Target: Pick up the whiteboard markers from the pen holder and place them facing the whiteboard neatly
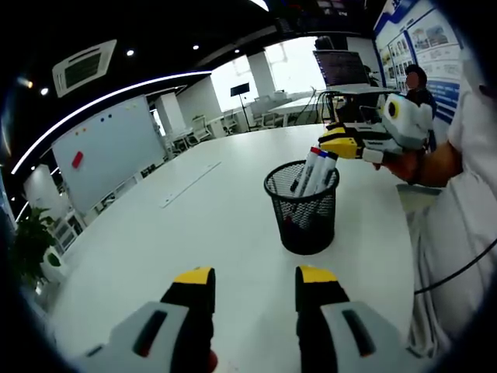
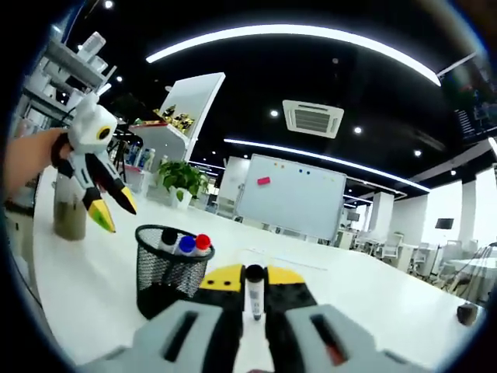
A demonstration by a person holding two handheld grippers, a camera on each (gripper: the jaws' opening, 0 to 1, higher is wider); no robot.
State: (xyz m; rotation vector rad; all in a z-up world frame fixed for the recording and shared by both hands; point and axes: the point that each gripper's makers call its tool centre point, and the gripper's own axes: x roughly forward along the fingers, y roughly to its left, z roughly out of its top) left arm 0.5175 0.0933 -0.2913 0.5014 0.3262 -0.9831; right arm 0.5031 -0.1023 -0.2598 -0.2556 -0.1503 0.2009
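A black mesh pen holder (image 1: 303, 208) stands on the white table (image 1: 155, 249) and holds several whiteboard markers (image 1: 312, 167). In the right gripper view the pen holder (image 2: 165, 272) shows black, blue and red caps (image 2: 186, 243). My right gripper (image 2: 254, 277) is shut on a white marker with a black cap (image 2: 255, 294), just right of the holder. In the left gripper view the right gripper (image 1: 335, 146) hangs above the holder's far rim. My left gripper (image 1: 255, 276) stands open and empty in front of the holder; the same left gripper (image 2: 115, 214) hangs open over the table in the right gripper view. The whiteboard (image 1: 109, 151) stands beyond the table.
A flat white strip (image 1: 190, 183) lies on the table toward the whiteboard (image 2: 291, 194). A jar (image 2: 70, 210) and a potted plant (image 2: 182, 179) stand at the table's far end. A person's white sleeve (image 1: 458, 233) borders the table; another person (image 1: 415, 78) sits far back.
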